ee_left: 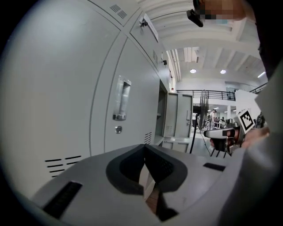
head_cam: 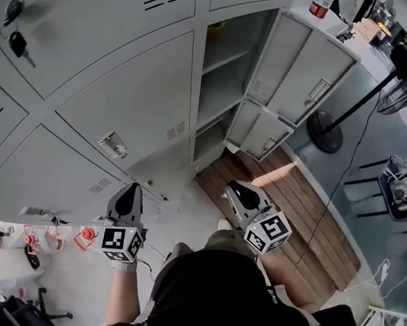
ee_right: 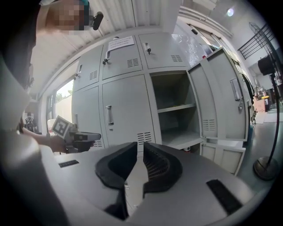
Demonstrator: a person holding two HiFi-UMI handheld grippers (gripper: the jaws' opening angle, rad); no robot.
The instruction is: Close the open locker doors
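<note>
Both doors stand open at the right end of the lockers (head_cam: 122,105): upper door (head_cam: 303,60), and lower door (head_cam: 259,132) beneath it. Left tongs (head_cam: 132,191) and right tongs (head_cam: 235,189) are each pressed together and empty, well short of the lockers' open bay. Risk, judged: closed tips skid off the smooth steel during a push, or a door shoved too fast rebounds unlatched.
</note>
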